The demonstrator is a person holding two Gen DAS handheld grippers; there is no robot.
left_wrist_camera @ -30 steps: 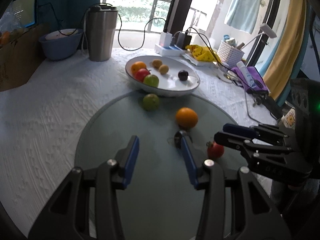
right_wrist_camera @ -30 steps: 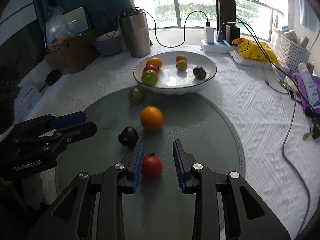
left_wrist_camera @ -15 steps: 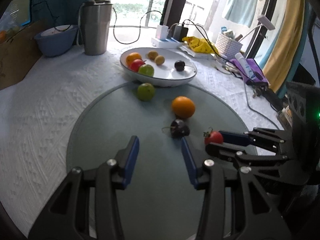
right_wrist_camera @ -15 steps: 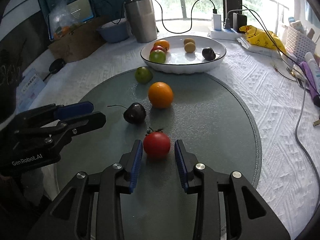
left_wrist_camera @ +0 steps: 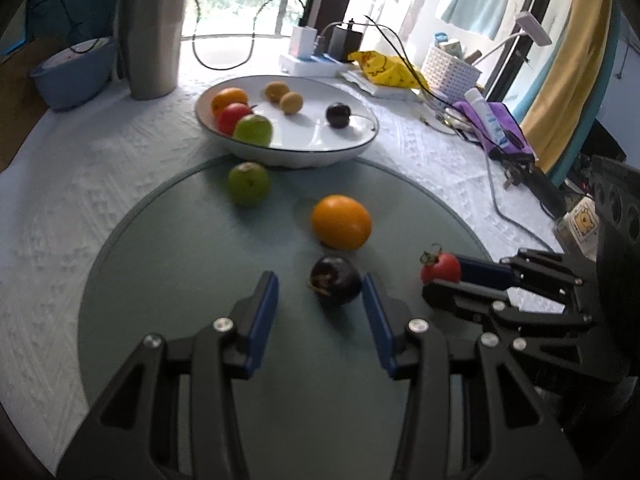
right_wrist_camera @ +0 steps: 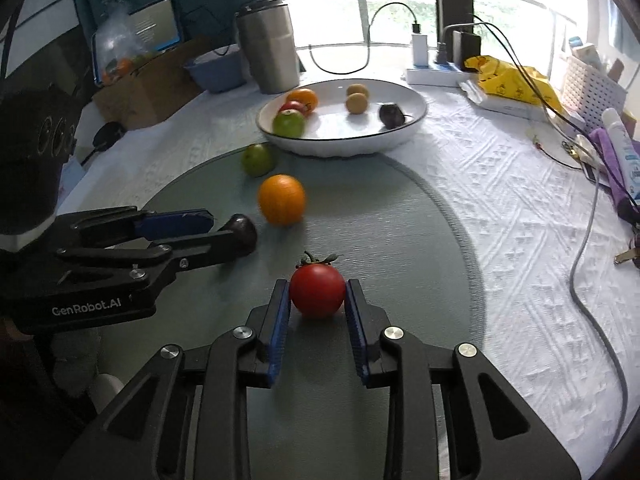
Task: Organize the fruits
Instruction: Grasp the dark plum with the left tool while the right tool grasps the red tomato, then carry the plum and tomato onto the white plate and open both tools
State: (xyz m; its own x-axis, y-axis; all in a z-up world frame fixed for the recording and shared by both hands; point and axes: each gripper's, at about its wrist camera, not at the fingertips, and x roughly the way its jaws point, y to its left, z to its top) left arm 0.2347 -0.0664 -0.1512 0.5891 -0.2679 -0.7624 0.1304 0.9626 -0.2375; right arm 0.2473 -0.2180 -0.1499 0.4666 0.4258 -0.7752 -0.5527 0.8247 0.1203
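A red tomato [right_wrist_camera: 317,292] rests on the round grey-green mat [right_wrist_camera: 380,220]. My right gripper [right_wrist_camera: 317,283] is closing on it, and both blue pads touch its sides. In the left wrist view the same gripper [left_wrist_camera: 444,282] holds the tomato [left_wrist_camera: 440,266] at the right. A dark plum [left_wrist_camera: 335,286] lies between the fingers of my open left gripper [left_wrist_camera: 320,292], close to the right-hand pad. An orange [left_wrist_camera: 341,222] and a green apple [left_wrist_camera: 248,183] lie further along the mat. Behind them a white bowl [left_wrist_camera: 360,144] holds several fruits.
A steel tumbler [left_wrist_camera: 150,36] and a blue bowl [left_wrist_camera: 70,68] stand at the back left. A power strip [left_wrist_camera: 316,64], a white basket [left_wrist_camera: 450,66] and a purple cloth [left_wrist_camera: 500,120] crowd the back right. A grey cable [right_wrist_camera: 584,248] trails over the white tablecloth.
My left gripper has moved forward and down, so the plum now sits between its fingers. The right gripper's pads have drawn in against the tomato.
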